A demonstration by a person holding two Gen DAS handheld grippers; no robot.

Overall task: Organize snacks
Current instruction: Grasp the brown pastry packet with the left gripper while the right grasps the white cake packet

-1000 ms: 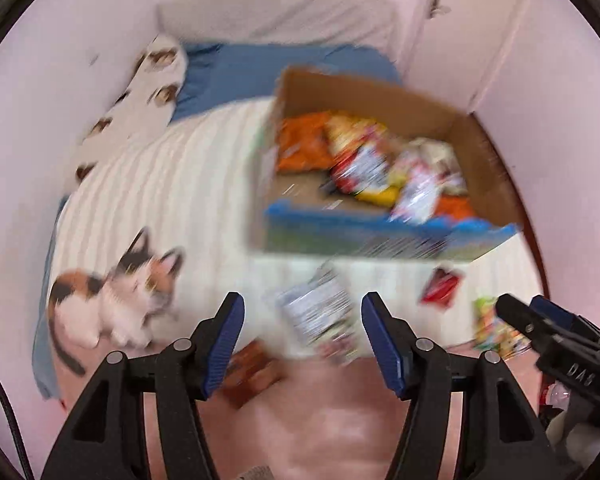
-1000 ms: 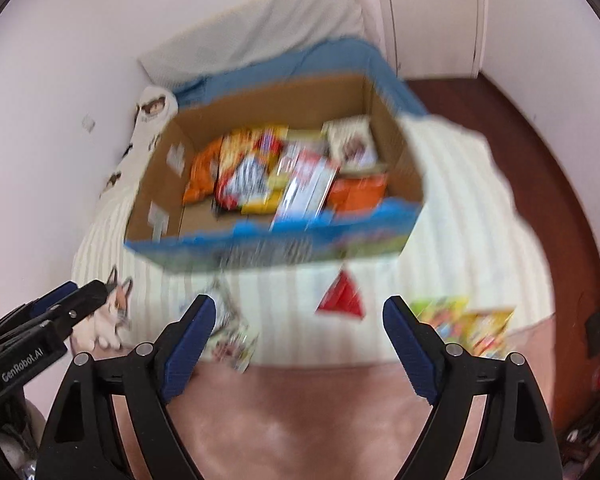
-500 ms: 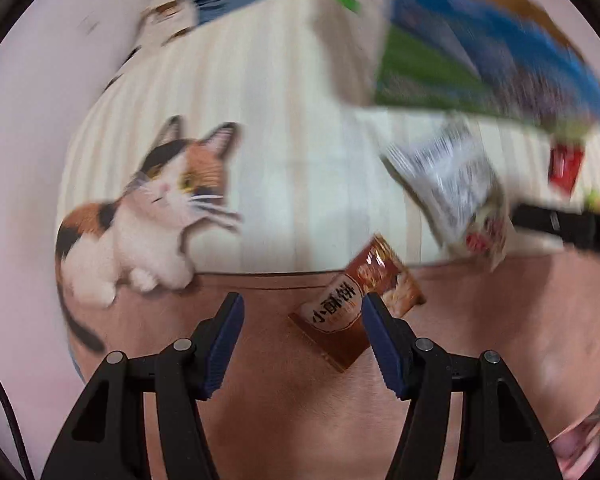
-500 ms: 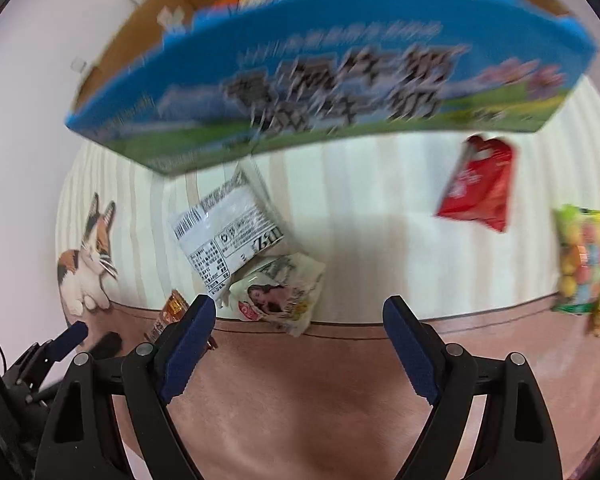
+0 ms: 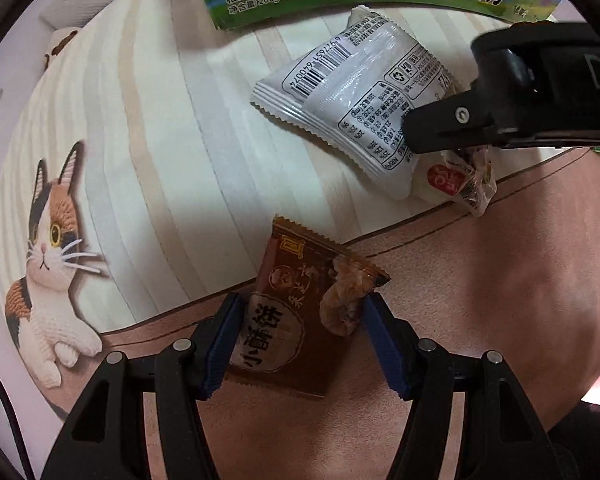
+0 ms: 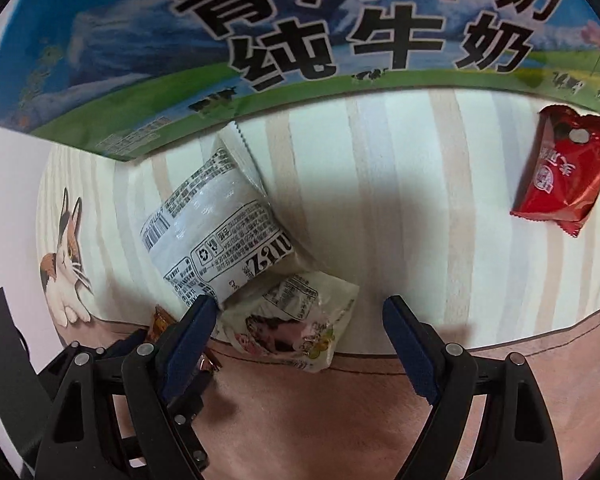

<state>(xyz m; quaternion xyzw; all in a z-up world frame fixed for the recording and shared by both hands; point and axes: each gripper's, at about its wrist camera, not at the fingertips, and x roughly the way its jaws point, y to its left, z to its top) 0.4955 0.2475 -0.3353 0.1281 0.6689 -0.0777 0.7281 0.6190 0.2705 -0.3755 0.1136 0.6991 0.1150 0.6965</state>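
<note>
Brown foil snack packet (image 5: 296, 312) lies low in the frame on the blanket (image 5: 156, 152); light, crinkly, slippery; best pinched across its flat middle; the left claw (image 5: 300, 340), just widened, straddles it unpressed; the right claw (image 6: 296, 344) stands spread over a pale packet (image 6: 296, 324).

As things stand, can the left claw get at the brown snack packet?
Probably yes: the left claw already straddles the brown snack packet, its blue pads on either side, nothing lying over it, and its jaws have just been opening slightly.

My right gripper (image 6: 300, 332) hangs open over a pale snack packet (image 6: 296, 326). White pouch (image 6: 216, 236) touching it, nearer the milk carton (image 6: 260, 40); red packet (image 6: 564, 172) well apart, rightward.
</note>
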